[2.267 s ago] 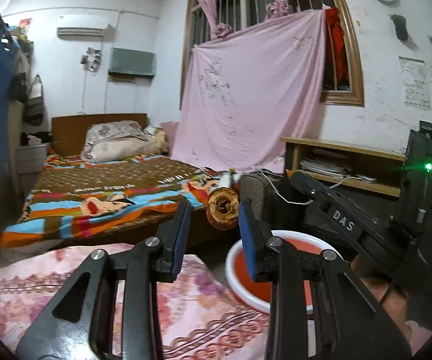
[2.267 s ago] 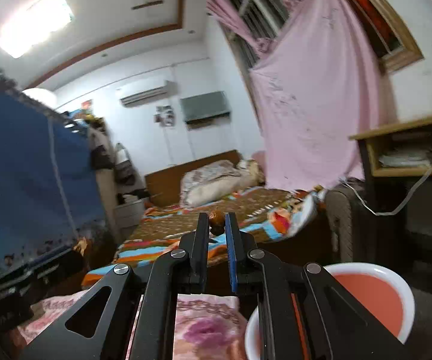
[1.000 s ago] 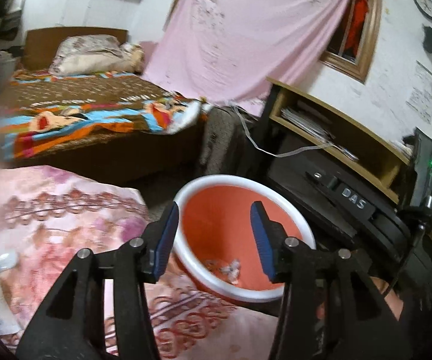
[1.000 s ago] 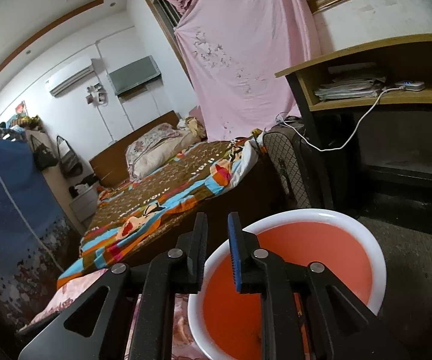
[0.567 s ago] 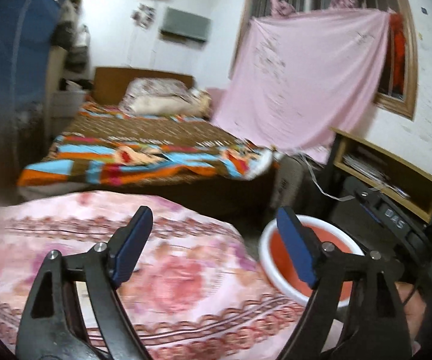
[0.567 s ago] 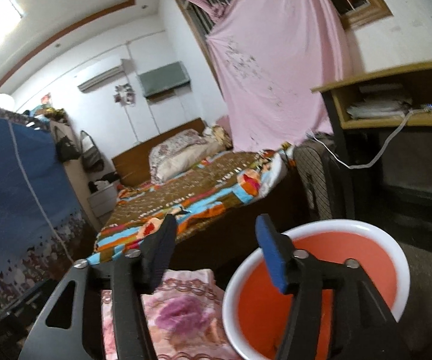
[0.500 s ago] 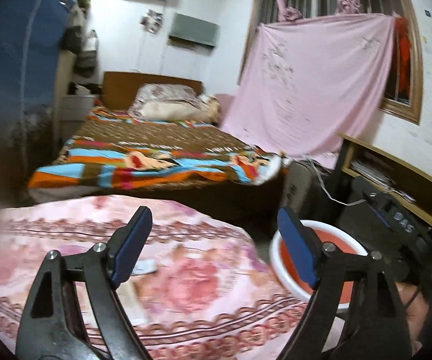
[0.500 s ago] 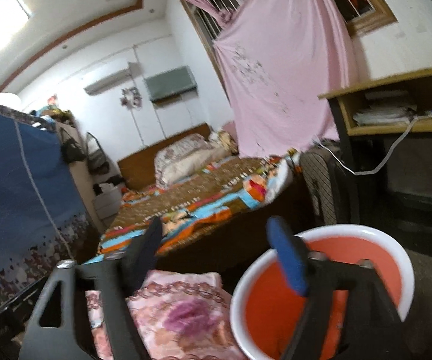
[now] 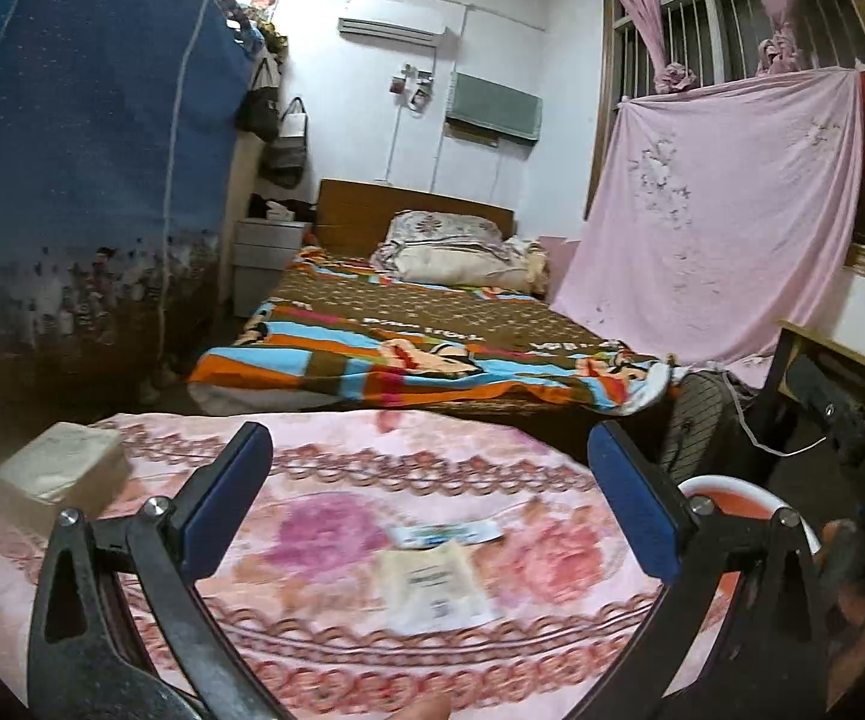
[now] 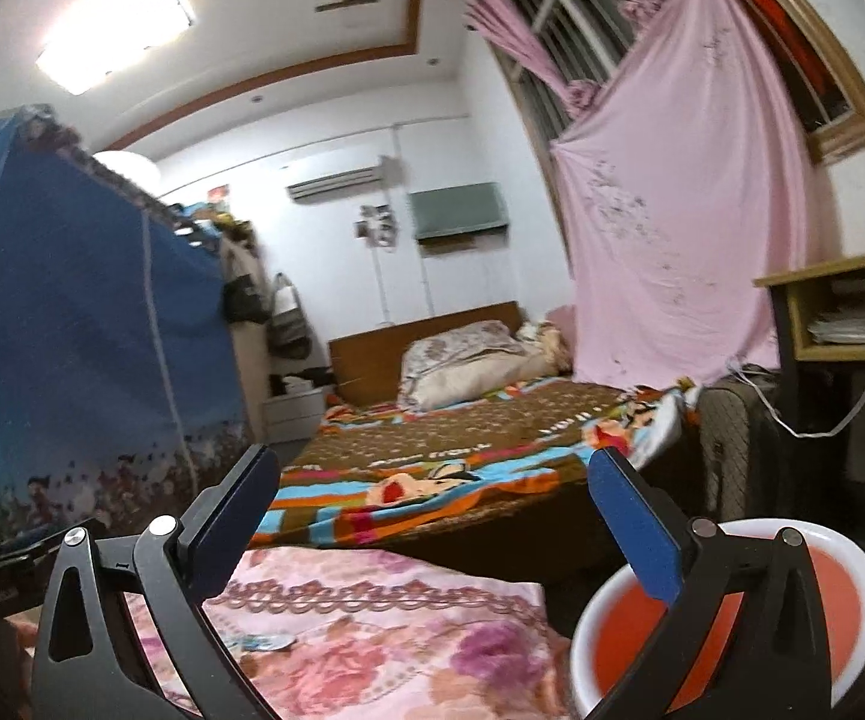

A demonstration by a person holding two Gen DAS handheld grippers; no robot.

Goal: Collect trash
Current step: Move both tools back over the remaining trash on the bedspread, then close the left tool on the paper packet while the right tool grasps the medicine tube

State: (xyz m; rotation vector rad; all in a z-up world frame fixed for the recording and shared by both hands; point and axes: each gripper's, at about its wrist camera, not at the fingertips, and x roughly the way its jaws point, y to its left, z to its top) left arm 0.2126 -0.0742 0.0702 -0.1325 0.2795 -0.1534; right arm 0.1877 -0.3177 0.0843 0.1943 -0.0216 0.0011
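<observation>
Now both grippers hang over a surface covered with a pink floral cloth (image 9: 336, 540), and neither has anything between its blue pads.

From the left wrist view, the left gripper (image 9: 429, 504) has its jaws spreading wide, with only the cloth beneath them. Two bits of trash lie flat on the cloth under that gap: a cream paper packet (image 9: 435, 585) with small print on it, and just beyond it, nearly touching, a narrow white wrapper (image 9: 447, 533) with blue and green marks. Both sit toward the right half of the surface, near its front edge. A pale rectangular block (image 9: 63, 468), blurred, rests at the far left corner of the surface.

Off the right edge of the surface stands the red bin (image 9: 732, 495) with a white rim, largely hidden behind the right finger of the left gripper.

From the right wrist view, the right gripper (image 10: 432, 516) is likewise opening, its jaws far apart and bare. Its right finger crosses in front of the bin (image 10: 846, 600), whose red inside shows; I cannot tell what lies in it. A small crumpled scrap (image 10: 264, 642) with blue on it lies on the cloth (image 10: 408, 648) near the left finger, close to that view's left side.

Behind it all stands a bed (image 9: 432, 354) with a striped, colourful blanket.
</observation>
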